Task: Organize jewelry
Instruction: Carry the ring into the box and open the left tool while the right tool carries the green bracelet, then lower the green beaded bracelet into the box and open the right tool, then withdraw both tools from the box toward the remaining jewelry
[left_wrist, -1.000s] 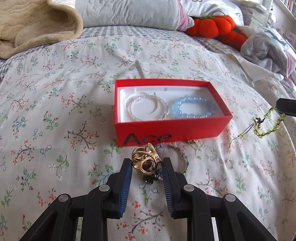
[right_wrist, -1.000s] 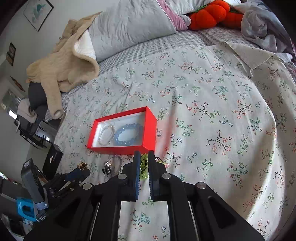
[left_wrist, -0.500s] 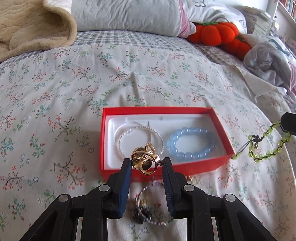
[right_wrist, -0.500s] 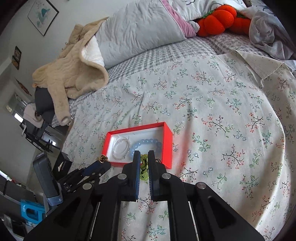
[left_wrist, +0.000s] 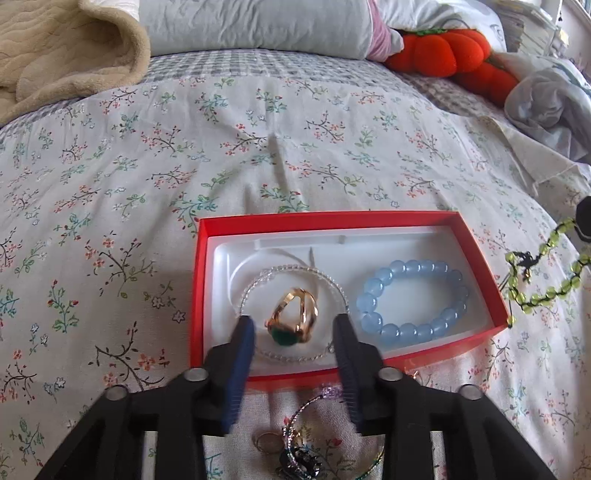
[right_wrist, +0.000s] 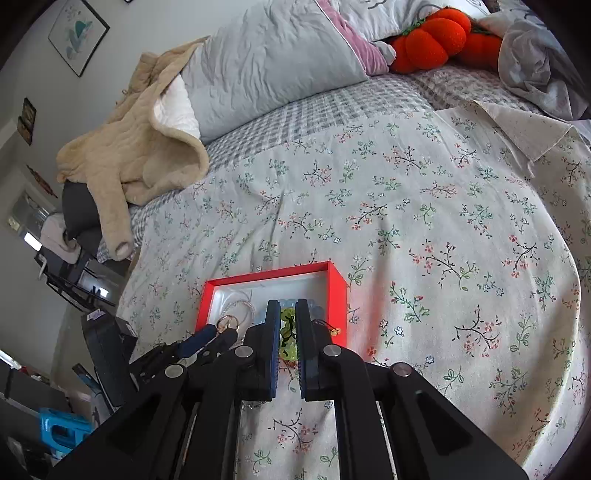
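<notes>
Left gripper (left_wrist: 293, 328): its jaws had just been opening; the pads stood clear of the gold ring (left_wrist: 293, 319).
Gold ring: inside the red box (left_wrist: 332, 219), within the clear bead bracelet (left_wrist: 258, 284), seemingly resting on the tray.
Right gripper (right_wrist: 287, 314): closed on the green bead bracelet (right_wrist: 288, 330).
Blue bracelet (left_wrist: 412, 301): in the box, right side.

The left gripper (left_wrist: 293, 325) has moved forward over the red box (left_wrist: 480, 258), which now sits in the lower middle of the left wrist frame. Its jaws have just been opening, and the gold ring (left_wrist: 293, 317) that was held between them is now free, apart from both pads, over the clear bead bracelet (left_wrist: 332, 284). The right gripper (right_wrist: 287, 314) with the green bead bracelet (right_wrist: 287, 332) has also come over the box.
</notes>
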